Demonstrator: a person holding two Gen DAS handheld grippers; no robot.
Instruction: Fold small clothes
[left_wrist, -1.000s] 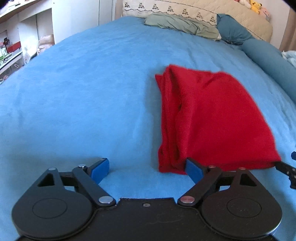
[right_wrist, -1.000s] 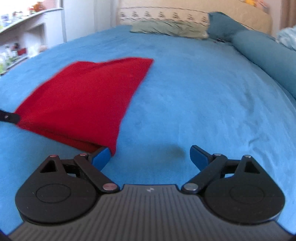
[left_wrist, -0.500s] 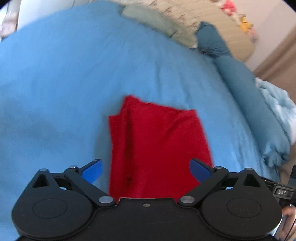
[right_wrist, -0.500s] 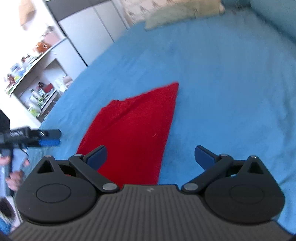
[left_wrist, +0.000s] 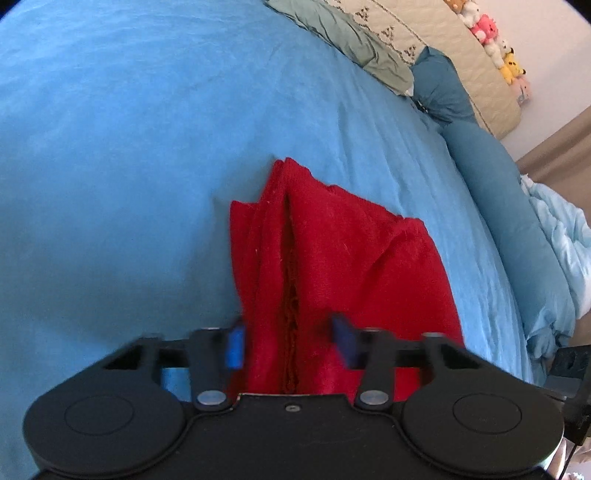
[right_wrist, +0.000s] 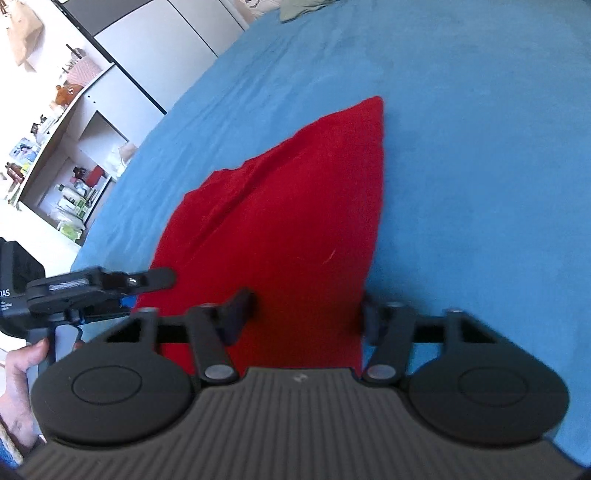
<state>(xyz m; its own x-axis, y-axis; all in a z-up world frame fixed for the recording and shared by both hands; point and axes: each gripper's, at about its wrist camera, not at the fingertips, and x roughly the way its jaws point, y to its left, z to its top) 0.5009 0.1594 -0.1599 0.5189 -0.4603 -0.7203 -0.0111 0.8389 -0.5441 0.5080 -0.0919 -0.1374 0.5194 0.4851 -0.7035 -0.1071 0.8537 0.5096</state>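
red garment (left_wrist: 332, 258) | folded, creased | lying on blue bedspread (left_wrist: 129, 147)

A blue bedspread (left_wrist: 147, 147) covers the bed, with white shelving (right_wrist: 74, 147) alongside and a quilted headboard (left_wrist: 461, 48).

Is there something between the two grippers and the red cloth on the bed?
No, nothing visible. The red cloth lies directly between the open fingers of the left gripper and the right gripper, on the blue bedsheet.
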